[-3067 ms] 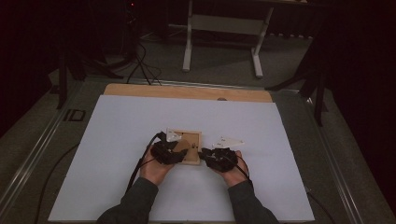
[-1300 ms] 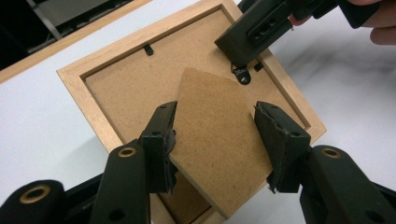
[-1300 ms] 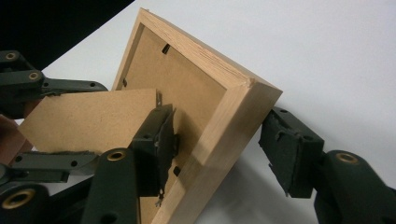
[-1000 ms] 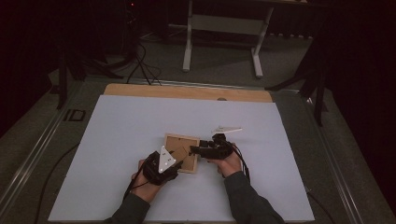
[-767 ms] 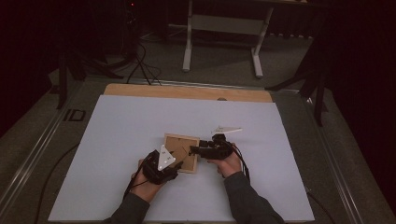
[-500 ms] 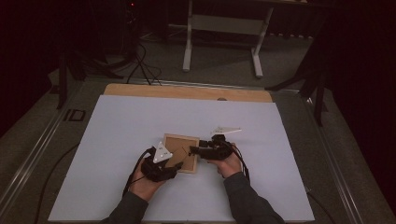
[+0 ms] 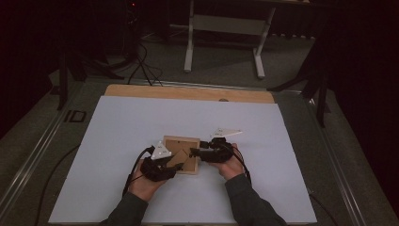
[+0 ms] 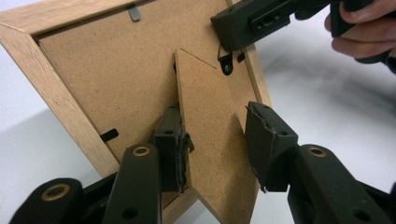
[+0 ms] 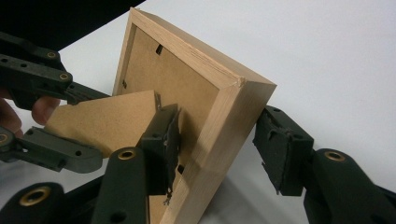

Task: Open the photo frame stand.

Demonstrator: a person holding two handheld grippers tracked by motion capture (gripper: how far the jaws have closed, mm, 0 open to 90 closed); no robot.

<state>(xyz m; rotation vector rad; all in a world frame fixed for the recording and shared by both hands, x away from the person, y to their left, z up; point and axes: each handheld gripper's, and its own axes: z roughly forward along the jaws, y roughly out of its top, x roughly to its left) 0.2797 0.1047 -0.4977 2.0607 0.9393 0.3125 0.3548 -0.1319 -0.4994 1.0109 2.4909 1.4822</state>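
Note:
A wooden picture frame [image 7: 181, 143] lies back-up on the white sheet, its fibreboard stand flap [image 7: 177, 158] swung up off the back. My left gripper [image 7: 175, 162] comes in from the near left. In the left gripper view it [image 8: 215, 144] is shut across the flap [image 8: 210, 130], a pad on each edge. My right gripper [image 7: 194, 153] reaches in from the right. In the right gripper view it [image 9: 217, 140] straddles the frame's side rail [image 9: 219, 93], inner pad behind the rail, outer pad a little off the wood.
The white sheet [image 7: 117, 132] covers most of the table, with a strip of bare wooden top [image 7: 188, 92] at the far edge. Beyond the table a white trestle stand [image 7: 226, 23] and cables [image 7: 141, 61] are on the dark floor.
The left hand has come up from the near left and closed its gripper on the stand flap, which now stands up off the back. The right gripper has stayed at the frame's right rail.

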